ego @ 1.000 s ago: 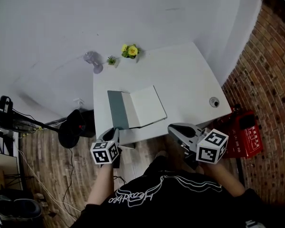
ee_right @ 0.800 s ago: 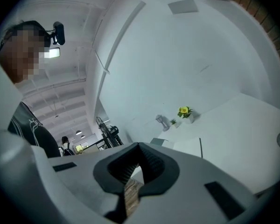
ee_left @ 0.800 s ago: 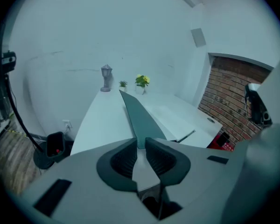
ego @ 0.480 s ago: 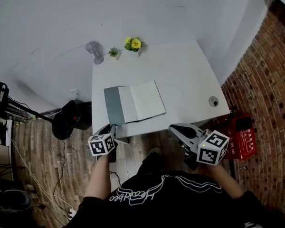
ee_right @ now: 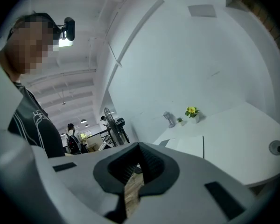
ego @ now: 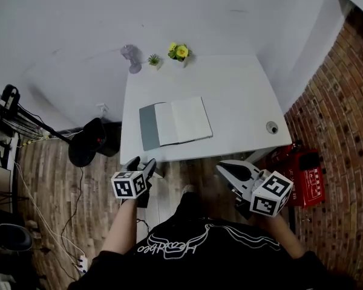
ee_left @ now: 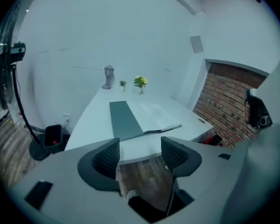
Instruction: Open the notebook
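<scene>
The notebook [ego: 174, 121] lies open on the white table [ego: 236, 89], its grey cover [ego: 148, 127] spread to the left and white pages to the right. My left gripper [ego: 142, 164] hangs off the table's near edge, short of the notebook's near left corner. Its jaws are opening and nothing is between them. In the left gripper view the notebook [ee_left: 142, 118] shows beyond the parted left gripper [ee_left: 140, 154]. My right gripper [ego: 228, 168] is below the near edge further right, shut and holding nothing. In its own view the right gripper [ee_right: 139, 149] has its pads together.
At the table's far edge stand a pot of yellow flowers [ego: 180, 52], a small green plant [ego: 153, 59] and a grey ornament [ego: 132, 57]. A cable hole [ego: 272, 127] is near the right corner. A red box [ego: 304, 169] and brick wall lie right; a black stand [ego: 88, 150] left.
The left gripper has drawn back from the notebook's near left corner and its jaws have opened. The right gripper has also shifted back from the table edge.
</scene>
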